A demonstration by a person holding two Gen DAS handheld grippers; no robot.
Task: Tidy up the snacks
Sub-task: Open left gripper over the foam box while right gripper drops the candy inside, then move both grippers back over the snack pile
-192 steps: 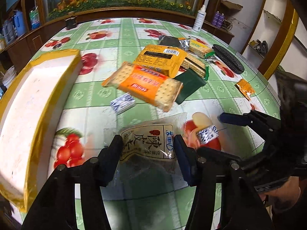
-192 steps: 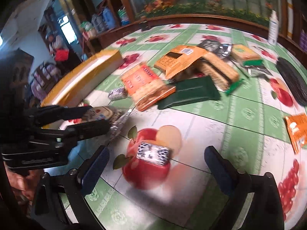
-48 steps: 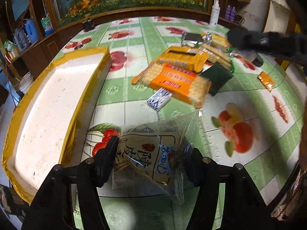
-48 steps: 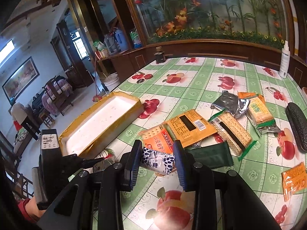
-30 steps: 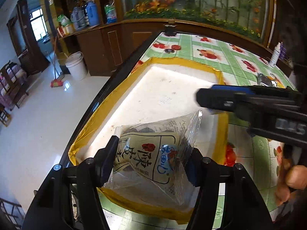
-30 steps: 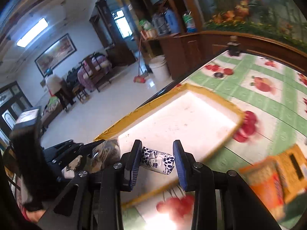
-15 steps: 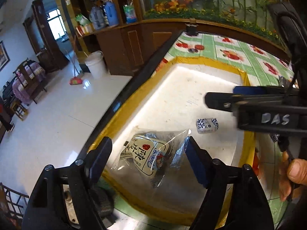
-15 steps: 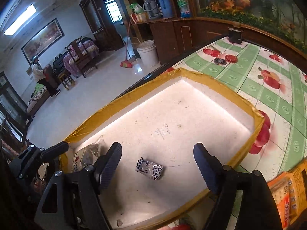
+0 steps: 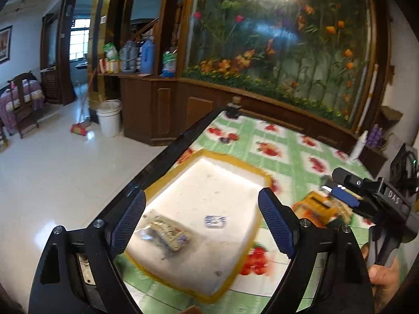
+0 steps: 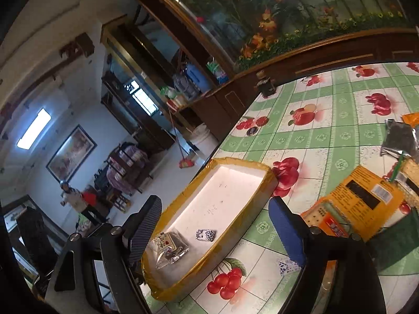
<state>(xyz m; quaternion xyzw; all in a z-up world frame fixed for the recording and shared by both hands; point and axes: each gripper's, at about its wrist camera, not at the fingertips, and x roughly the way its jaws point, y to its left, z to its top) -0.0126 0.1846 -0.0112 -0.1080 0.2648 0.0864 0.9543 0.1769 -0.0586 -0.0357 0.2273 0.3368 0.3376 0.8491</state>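
A white foam tray with a yellow taped rim [image 9: 262, 183] [image 10: 269, 180] lies at the table's left edge. In it lie a clear bag of dark snack with a beige label [image 9: 167, 231] [image 10: 170, 247] and a small blue-and-white candy packet [image 9: 215, 221] [image 10: 205, 235]. My left gripper [image 9: 201, 222] is open and empty, raised above the tray. My right gripper [image 10: 214, 230] is open and empty, above the tray's near side; it also shows in the left wrist view [image 9: 366, 196] at the right. Orange cracker packs [image 10: 364, 196] lie right of the tray.
The table has a green checked fruit-print cloth [image 10: 327, 130]. A silver-and-black packet [image 10: 398, 136], a dark green pack [image 10: 398, 240] and another small blue-and-white packet [image 10: 288, 265] lie on it. The table's dark left edge [image 9: 162, 162] drops to a tiled floor. A wooden cabinet stands behind.
Both grippers have risen and pulled back from the tray, so it looks smaller. The snack bag and the candy packet stay lying in it.
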